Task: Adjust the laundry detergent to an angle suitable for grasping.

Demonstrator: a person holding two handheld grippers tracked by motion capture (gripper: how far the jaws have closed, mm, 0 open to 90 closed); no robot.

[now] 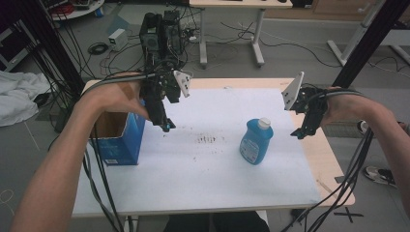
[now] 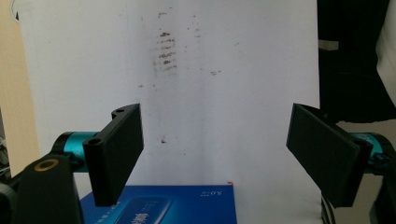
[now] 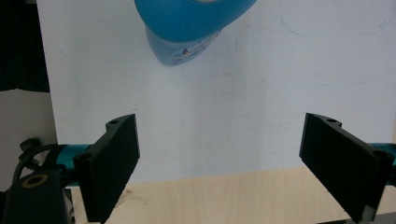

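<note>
Leftmost, a blue box [image 1: 118,137] is standing open-topped at the left edge of the white sheet [image 1: 203,179] that is covering the table [image 1: 333,159]; the left gripper [image 1: 166,126] is hanging just beside its right wall, pointing down, its jaws standing wide apart and grasping nothing; in the left gripper view the box's blue face [image 2: 163,205] is lying below the jaws, with bare sheet [image 2: 233,93] between them; a patch of dark smudges [image 1: 208,139] is marking the sheet near the middle; right of it a blue bottle [image 1: 256,141] with a white cap is standing upright on the sheet, apart from both grippers; the right gripper [image 1: 298,134] is hovering near the bottle's right side, over the sheet's right edge, released, its jaws spread with nothing between them; in the right gripper view the bottle [image 3: 191,28] is sitting beyond the jaws, well clear of the pads.
</note>
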